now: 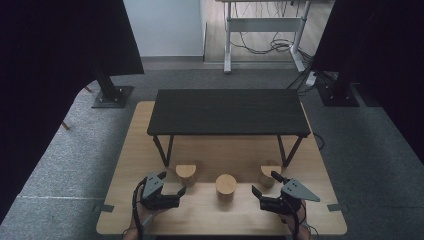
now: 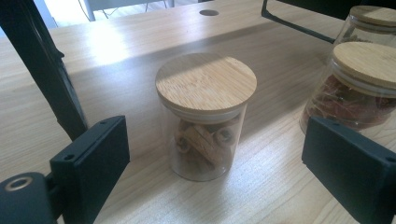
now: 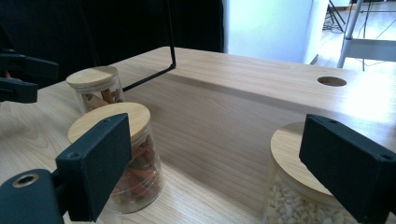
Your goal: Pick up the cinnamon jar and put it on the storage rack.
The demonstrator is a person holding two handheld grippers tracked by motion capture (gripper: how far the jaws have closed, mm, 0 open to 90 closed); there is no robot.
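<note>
three lidded glass jars stand in a row near the table's (image 1: 125, 150) front edge, before a low black shelf (image 1: 227, 111): the left jar (image 2: 205, 116) of curled brown pieces sits ahead of the left gripper (image 1: 172, 192), whose jaws stand released and empty, while the right gripper (image 1: 265, 186), also spread and empty, faces the right jar (image 3: 294, 186) of pale kernels, with the middle jar (image 1: 225, 186) between them. to grasp well, i would centre each glass body between the pads, below the wooden lid, and close gently. no label, brand or writing can be read anywhere.
</note>
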